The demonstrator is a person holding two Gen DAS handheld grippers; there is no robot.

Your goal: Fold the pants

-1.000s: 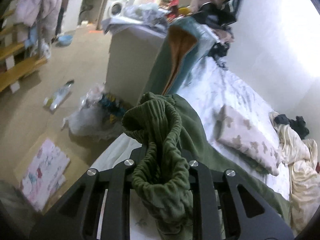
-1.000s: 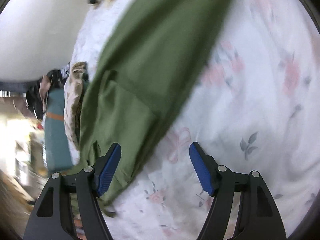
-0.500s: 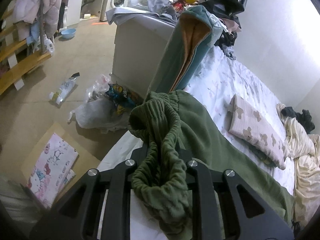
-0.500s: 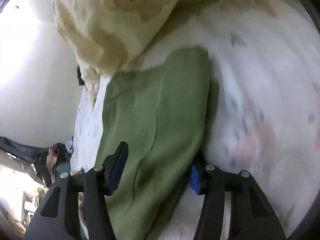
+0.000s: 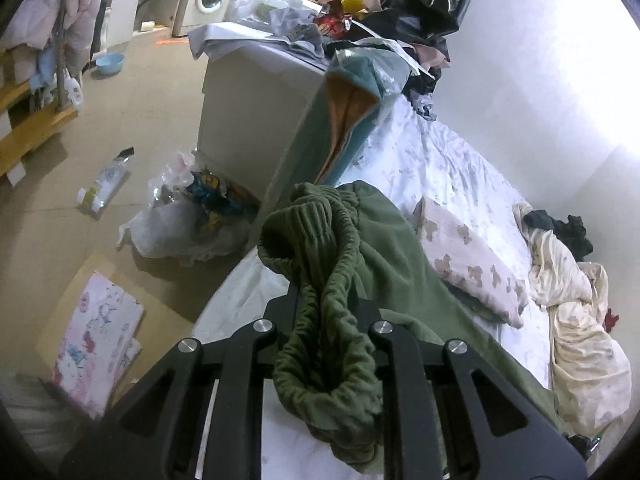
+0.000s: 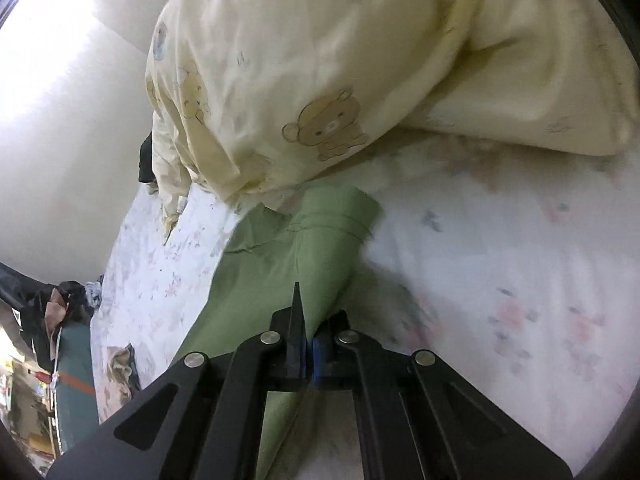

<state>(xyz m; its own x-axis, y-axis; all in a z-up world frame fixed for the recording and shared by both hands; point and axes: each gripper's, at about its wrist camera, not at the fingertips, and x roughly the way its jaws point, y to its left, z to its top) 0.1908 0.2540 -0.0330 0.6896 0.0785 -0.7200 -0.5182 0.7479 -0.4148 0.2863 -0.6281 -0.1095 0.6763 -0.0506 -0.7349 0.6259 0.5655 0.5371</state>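
Green pants (image 5: 384,256) lie stretched along a bed with a white flowered sheet (image 5: 452,168). In the left wrist view my left gripper (image 5: 326,304) is shut on the bunched, ribbed waistband, which hangs out both above and below the jaws. The legs run off to the lower right. In the right wrist view my right gripper (image 6: 310,332) is shut on the leg end of the pants (image 6: 320,248), close to the hem. That hem lies flat on the sheet just in front of a cream bear-print duvet (image 6: 360,60).
A bear-print pillow (image 5: 468,264) lies beside the pants, with a crumpled cream duvet (image 5: 576,320) further right. A teal and orange garment (image 5: 344,120) hangs over a white cabinet (image 5: 248,120) at the bed's end. Bags and a box litter the floor (image 5: 60,208) on the left.
My right gripper swept along the pants from mid-leg to the hem and closed on the leg end. The left gripper rose a little, still holding the waistband.
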